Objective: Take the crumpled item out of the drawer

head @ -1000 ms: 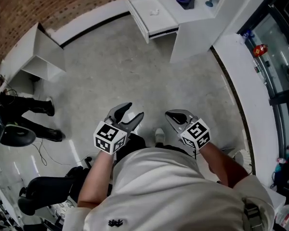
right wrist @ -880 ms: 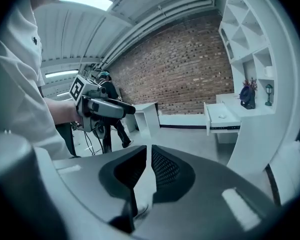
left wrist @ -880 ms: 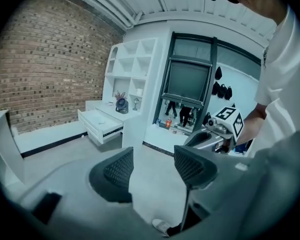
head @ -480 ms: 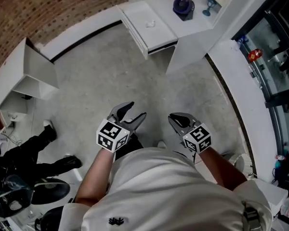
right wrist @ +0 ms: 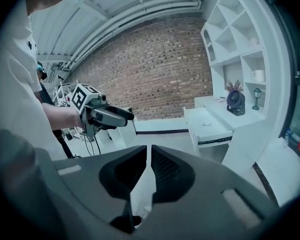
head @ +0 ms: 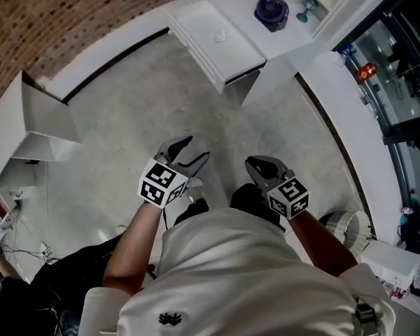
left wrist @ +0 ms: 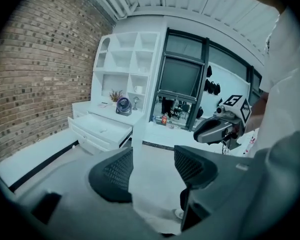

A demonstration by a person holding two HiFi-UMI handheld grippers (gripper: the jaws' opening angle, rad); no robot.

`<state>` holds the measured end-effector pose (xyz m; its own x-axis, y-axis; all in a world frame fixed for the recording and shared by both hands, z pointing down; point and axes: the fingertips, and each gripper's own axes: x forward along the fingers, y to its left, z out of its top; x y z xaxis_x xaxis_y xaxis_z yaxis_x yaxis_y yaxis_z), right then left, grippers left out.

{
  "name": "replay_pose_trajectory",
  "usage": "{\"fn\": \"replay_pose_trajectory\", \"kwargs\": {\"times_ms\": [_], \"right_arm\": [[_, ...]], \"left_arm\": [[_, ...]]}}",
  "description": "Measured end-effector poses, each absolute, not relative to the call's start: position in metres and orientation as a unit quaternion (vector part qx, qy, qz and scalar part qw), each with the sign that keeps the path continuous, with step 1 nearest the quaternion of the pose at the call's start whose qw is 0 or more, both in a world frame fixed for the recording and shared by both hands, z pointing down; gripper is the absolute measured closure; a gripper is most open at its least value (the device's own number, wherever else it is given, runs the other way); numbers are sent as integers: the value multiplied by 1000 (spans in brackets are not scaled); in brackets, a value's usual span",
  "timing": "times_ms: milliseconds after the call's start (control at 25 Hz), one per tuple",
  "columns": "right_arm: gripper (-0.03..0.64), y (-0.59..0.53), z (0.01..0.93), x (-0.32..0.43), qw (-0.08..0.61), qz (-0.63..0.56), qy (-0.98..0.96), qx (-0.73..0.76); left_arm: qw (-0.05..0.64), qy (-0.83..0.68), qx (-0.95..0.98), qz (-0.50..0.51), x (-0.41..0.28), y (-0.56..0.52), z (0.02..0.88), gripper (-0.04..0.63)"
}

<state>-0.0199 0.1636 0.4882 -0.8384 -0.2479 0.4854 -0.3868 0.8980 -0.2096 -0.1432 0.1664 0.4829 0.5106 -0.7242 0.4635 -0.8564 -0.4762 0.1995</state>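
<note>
The white drawer (head: 208,44) stands pulled out of the low cabinet at the top of the head view. A small crumpled white item (head: 220,37) lies inside it, and the same item (left wrist: 103,130) (right wrist: 205,123) shows small in both gripper views. Both grippers hang over bare concrete floor, well short of the drawer. My left gripper (head: 198,148) is open, its jaws (left wrist: 152,166) wide apart with nothing between them. My right gripper (head: 250,163) is shut, its jaws (right wrist: 149,159) nearly touching and empty.
A dark round fan (head: 271,9) sits on the counter behind the drawer, under white shelves (left wrist: 125,59). A white partition (head: 287,68) stands right of the drawer, a glass wall beyond it. An open white cabinet (head: 38,117) and brick wall lie left. Another person's dark legs (head: 63,278) show bottom left.
The head view has shifted, so the drawer sits a little lower and nearer. The other person's legs and chair have slid down toward the bottom-left corner. Both grippers keep their pose.
</note>
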Motion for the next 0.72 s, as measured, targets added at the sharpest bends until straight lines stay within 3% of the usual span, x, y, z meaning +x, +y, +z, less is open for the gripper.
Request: {"fn": "replay_pose_trajectory", "kwargs": {"times_ms": [720], "right_arm": [[580, -17, 513, 9, 237, 172, -943, 157]], "left_arm": [[210, -483, 822, 217, -149, -43, 515, 341]]}}
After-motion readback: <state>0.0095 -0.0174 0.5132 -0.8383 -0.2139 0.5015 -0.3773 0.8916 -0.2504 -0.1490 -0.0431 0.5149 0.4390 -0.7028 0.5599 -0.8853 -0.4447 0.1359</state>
